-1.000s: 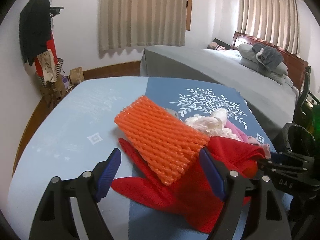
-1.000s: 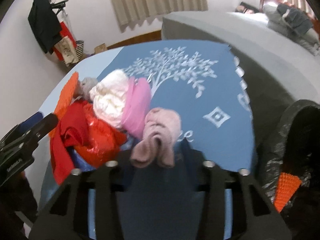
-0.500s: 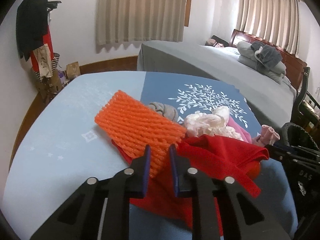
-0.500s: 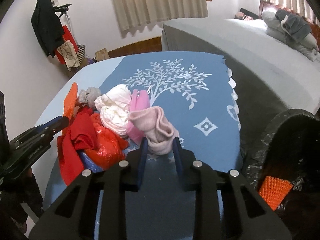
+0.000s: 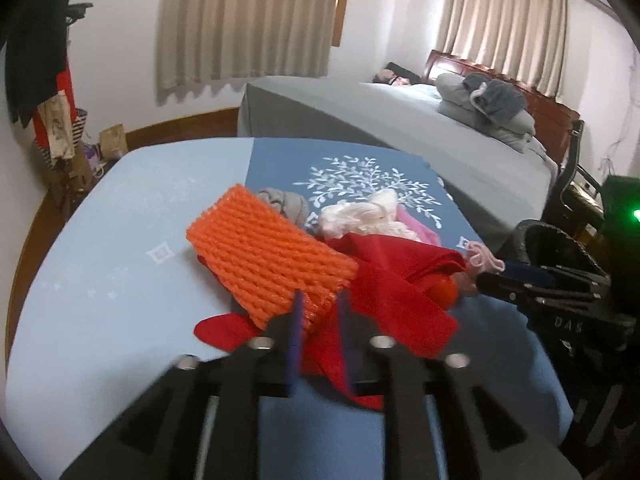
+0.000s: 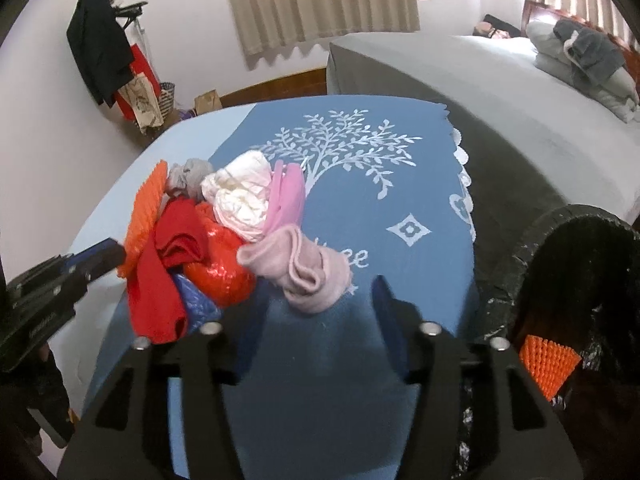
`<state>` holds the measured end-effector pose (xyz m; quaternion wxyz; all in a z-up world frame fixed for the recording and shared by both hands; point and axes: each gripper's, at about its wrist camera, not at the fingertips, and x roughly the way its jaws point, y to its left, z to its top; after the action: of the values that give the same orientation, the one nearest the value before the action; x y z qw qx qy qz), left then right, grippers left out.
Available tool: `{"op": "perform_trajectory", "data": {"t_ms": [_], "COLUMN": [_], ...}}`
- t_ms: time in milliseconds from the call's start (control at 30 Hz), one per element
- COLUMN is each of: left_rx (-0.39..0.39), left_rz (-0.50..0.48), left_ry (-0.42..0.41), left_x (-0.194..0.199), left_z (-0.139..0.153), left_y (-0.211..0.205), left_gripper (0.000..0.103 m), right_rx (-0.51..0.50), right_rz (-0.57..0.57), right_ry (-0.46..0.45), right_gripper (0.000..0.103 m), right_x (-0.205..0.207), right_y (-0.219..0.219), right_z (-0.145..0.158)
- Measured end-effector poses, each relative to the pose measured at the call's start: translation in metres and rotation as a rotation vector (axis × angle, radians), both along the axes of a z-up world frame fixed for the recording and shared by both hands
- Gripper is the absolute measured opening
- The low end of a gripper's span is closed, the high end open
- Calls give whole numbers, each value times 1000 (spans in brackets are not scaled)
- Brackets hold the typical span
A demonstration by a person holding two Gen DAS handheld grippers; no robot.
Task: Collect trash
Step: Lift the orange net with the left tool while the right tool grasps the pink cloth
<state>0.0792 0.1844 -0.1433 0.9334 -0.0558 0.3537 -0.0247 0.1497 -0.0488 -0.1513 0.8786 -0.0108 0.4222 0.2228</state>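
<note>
On a blue patterned table (image 6: 400,184), the left gripper (image 5: 320,308) has just been opening but its narrow jaws pinch an orange foam net (image 5: 268,256) atop red cloth (image 5: 392,280). Rightward, the right gripper (image 6: 316,300), jaws just widened, holds nothing behind a pale pink sock (image 6: 300,272), beside a black bin (image 6: 576,280).

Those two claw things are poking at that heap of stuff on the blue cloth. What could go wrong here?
The left gripper has its jaws at a corner of the orange foam net, which lies on the red cloth; lifting may drag that cloth along. The pink sock lies loose ahead of the right gripper, whose jaws have just been opening. The black trash bag hangs beside the table, so a short carry could drop things.
</note>
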Motion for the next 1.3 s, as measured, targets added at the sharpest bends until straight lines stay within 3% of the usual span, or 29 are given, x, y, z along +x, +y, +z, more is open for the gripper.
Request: {"op": "perform_trajectory", "data": {"t_ms": [33, 233, 400, 633, 733, 800, 933, 1033, 1300], "left_rx": [0, -11, -35, -99, -150, -168, -139, -112, -87], "left_rz": [0, 52, 134, 133, 141, 134, 112, 108, 120], "left_ry": [-11, -61, -16, 82, 93, 90, 73, 53, -37], "left_x": [-2, 1, 21, 43, 46, 45, 41, 38, 26], "left_z": [2, 13, -3, -32, -35, -35, -34, -29, 2], "left_y": [-1, 9, 27, 37, 43, 44, 38, 33, 31], "left_gripper": [40, 52, 53, 64, 66, 63, 28, 14, 12], "right_rx": [4, 33, 20, -6, -12, -11, -16, -18, -3], "right_rz": [-6, -51, -51, -45, -27, -15, 2, 6, 13], "right_ry": [-10, -16, -12, 35, 55, 68, 74, 71, 8], "right_gripper": [59, 61, 61, 60, 54, 48, 36, 35, 34], "right_x": [0, 10, 19, 23, 23, 22, 19, 18, 9], "right_y": [-1, -4, 2, 7, 9, 11, 15, 14, 10], "right_z": [3, 6, 0, -20, -26, -29, -30, -27, -3]}}
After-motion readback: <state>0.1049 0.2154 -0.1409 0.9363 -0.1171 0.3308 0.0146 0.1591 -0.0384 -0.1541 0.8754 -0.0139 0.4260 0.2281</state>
